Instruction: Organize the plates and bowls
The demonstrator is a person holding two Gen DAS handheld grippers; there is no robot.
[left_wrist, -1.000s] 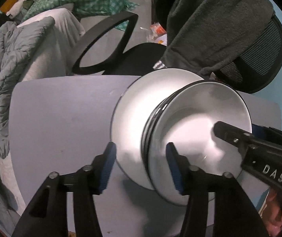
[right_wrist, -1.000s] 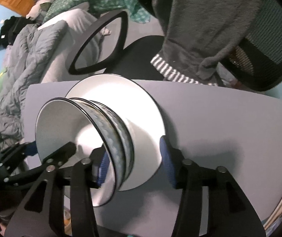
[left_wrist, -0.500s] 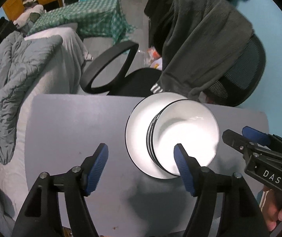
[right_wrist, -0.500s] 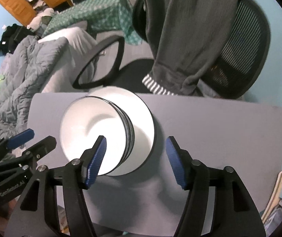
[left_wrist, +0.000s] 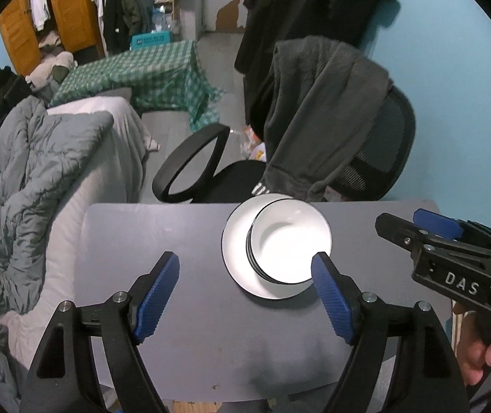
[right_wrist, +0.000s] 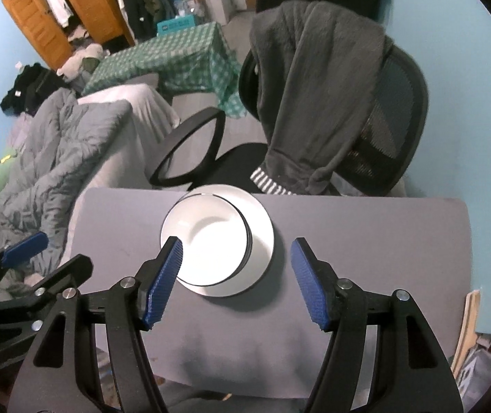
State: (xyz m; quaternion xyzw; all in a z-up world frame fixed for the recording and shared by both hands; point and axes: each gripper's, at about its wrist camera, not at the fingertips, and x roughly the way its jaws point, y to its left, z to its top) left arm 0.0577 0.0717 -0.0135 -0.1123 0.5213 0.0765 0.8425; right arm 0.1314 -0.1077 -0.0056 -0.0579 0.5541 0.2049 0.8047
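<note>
A stack of white bowls [left_wrist: 288, 246] with dark rims sits on a white plate [left_wrist: 236, 241] near the far edge of the grey table [left_wrist: 176, 227]. The stack also shows in the right wrist view, bowls [right_wrist: 204, 237] on plate [right_wrist: 262, 237]. My left gripper [left_wrist: 245, 292] is open and empty, held high above the table, short of the stack. My right gripper [right_wrist: 236, 278] is open and empty, also high above and short of the stack. Each gripper shows at the edge of the other's view.
A black office chair [left_wrist: 365, 158] draped with a dark grey garment [left_wrist: 321, 110] stands just beyond the table's far edge. A bed with a grey duvet [left_wrist: 32, 179] lies to the left. Wooden boards [right_wrist: 469, 323] lean at the table's right.
Both grippers have pulled up and back from the stack, which now looks much smaller. The bowls and plate stay on the table. Both grippers remain open.
</note>
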